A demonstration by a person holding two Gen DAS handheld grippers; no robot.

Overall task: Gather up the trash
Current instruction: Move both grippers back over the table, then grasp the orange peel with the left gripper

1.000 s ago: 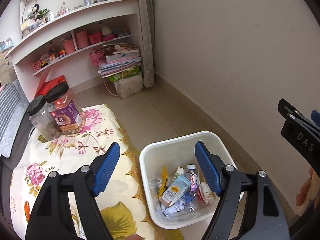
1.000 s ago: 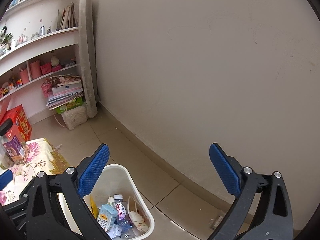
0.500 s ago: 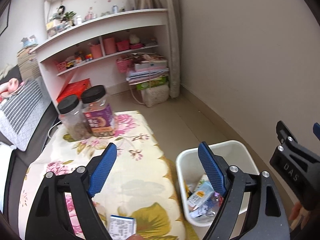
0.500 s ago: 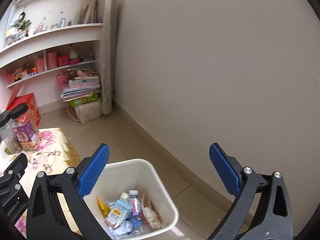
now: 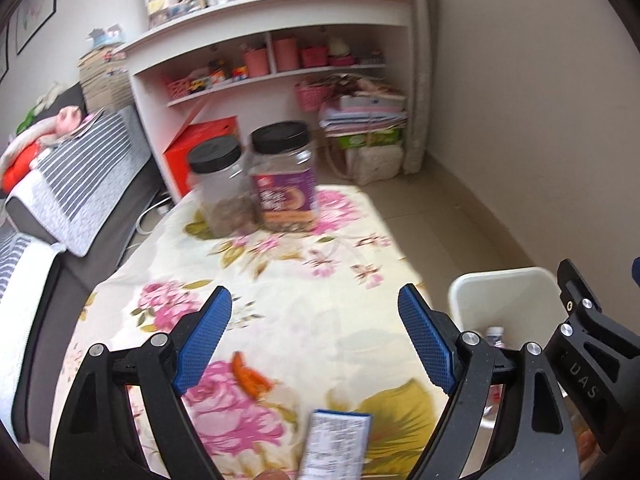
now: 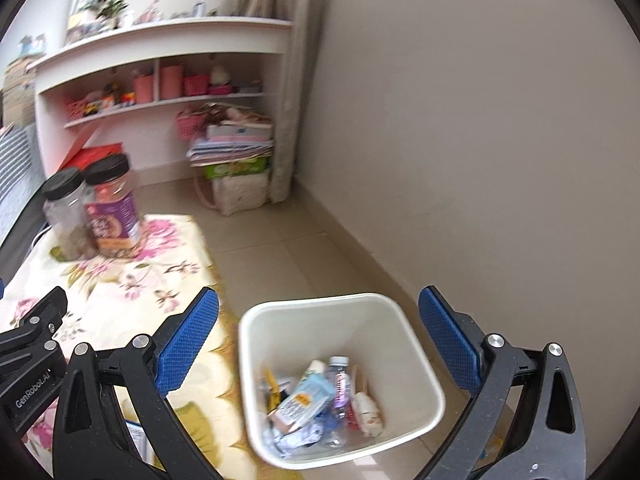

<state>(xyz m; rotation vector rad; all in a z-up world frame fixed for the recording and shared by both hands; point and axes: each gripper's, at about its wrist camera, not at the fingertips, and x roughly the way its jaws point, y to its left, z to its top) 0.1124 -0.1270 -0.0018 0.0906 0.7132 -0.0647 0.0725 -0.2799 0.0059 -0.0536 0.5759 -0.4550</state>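
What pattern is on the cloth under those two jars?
The cloth is cream with pink flowers and green leaves. It shows best in the left wrist view.

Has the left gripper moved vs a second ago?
Yes. The left gripper has swung off the white bin toward the flowered table: the bin, once between its open fingers, now sits to their right. Nothing is held.

The left gripper (image 5: 314,336) tilts downward with its blue-padded jaws spread wide; they have just been opening, and nothing sits between the pads. The right gripper (image 6: 318,344) also angles down, jaws wide apart and empty. The two grippers hang side by side, near each other.
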